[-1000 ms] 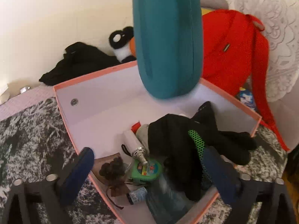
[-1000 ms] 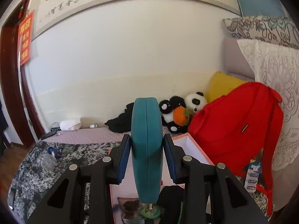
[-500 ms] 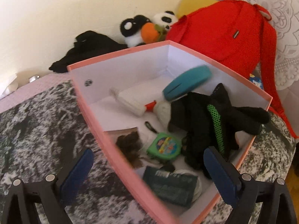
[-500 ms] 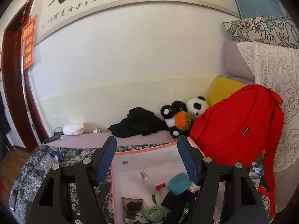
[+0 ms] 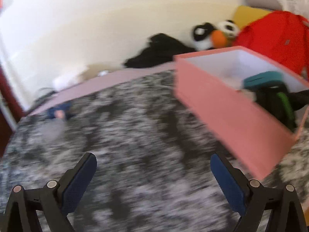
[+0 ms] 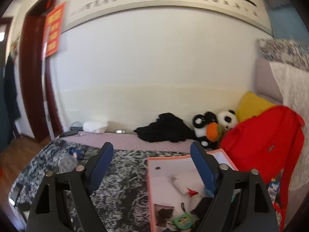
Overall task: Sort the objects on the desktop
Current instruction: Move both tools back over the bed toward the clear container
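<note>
A pink open box [image 5: 227,104] sits on the mottled grey-black cover, at the right of the left wrist view. Inside lie a teal case [image 5: 262,79] and black gloves with a green stripe [image 5: 278,104]. The box also shows in the right wrist view [image 6: 164,185], holding a white bottle [image 6: 180,183], a green tape measure [image 6: 182,219] and a small brown pouch [image 6: 163,212]. My left gripper [image 5: 153,166] is open and empty, over the cover left of the box. My right gripper [image 6: 151,154] is open and empty, above the box's left edge.
A small blue object [image 5: 59,112] and a clear item [image 6: 66,161] lie at the cover's far left. Along the wall are black clothing [image 6: 164,128], panda plush toys [image 6: 214,123], a yellow cushion [image 6: 251,104] and a red backpack [image 6: 266,145].
The right gripper opened and let the teal case drop into the box. The left gripper swung left, away from the box, to over the cover. The right gripper also shifted left.
</note>
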The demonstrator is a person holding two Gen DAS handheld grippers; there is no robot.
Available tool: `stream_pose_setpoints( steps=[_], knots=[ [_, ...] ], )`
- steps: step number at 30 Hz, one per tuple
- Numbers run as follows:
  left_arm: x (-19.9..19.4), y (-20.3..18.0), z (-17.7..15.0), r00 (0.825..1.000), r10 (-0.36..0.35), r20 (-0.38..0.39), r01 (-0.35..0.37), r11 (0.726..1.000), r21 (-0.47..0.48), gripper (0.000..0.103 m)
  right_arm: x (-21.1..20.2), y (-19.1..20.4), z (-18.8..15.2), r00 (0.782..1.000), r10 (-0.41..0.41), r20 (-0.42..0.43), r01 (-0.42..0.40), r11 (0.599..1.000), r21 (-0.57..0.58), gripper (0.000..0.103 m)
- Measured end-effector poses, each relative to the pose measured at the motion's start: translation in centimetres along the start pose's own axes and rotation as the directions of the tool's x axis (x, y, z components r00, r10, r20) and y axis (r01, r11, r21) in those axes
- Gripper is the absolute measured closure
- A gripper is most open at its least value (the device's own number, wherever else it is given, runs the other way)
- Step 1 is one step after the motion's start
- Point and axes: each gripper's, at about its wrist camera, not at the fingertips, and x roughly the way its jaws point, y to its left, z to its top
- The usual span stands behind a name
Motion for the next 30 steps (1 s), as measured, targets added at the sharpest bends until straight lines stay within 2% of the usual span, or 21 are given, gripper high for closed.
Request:
stream_pose_setpoints(
  steps=[6,10,14,17,20,23,26,30],
  knots=[
    [-1.6,5.8,-2.1,0.992,0.094,0.082,-0.086,0.992,-0.095,0.003,0.1,7.7,-0.6,0.999,0.047,-0.002,-0.047,0.989,-0.143,0.012],
    [-1.8,8.9,-3.2,0.975,0.187,0.121,-0.171,0.977,-0.126,0.002,-0.2,12.7,-1.4,0.997,0.075,0.003,-0.073,0.972,-0.223,0.011],
    [-1.9,11.4,-3.9,0.975,0.180,0.127,-0.156,0.971,-0.179,0.002,-1.6,15.9,-4.9,0.993,0.114,0.019,-0.104,0.957,-0.271,0.011],
    [-1.8,13.1,-4.4,0.975,0.177,0.131,-0.145,0.964,-0.225,0.002,-2.3,16.6,-8.7,0.990,0.138,0.012,-0.129,0.952,-0.278,0.010],
    [-0.9,14.1,-4.6,0.974,0.202,0.102,-0.169,0.949,-0.266,0.001,-1.9,16.2,-12.6,0.994,0.108,0.009,-0.105,0.975,-0.198,0.008],
    [-0.1,14.7,-4.8,0.966,0.249,0.066,-0.220,0.930,-0.294,0.001,0.5,16.3,-15.5,0.993,0.100,-0.062,-0.106,0.989,-0.107,0.006],
    [0.2,15.1,-4.9,0.958,0.280,0.054,-0.251,0.917,-0.310,0.001,2.9,17.4,-16.6,0.989,0.097,-0.115,-0.112,0.985,-0.133,0.006],
    [0.3,15.7,-5.0,0.956,0.284,0.068,-0.249,0.916,-0.314,0.001,4.4,18.5,-17.9,0.990,0.071,-0.125,-0.097,0.971,-0.217,0.006]
  ],
)
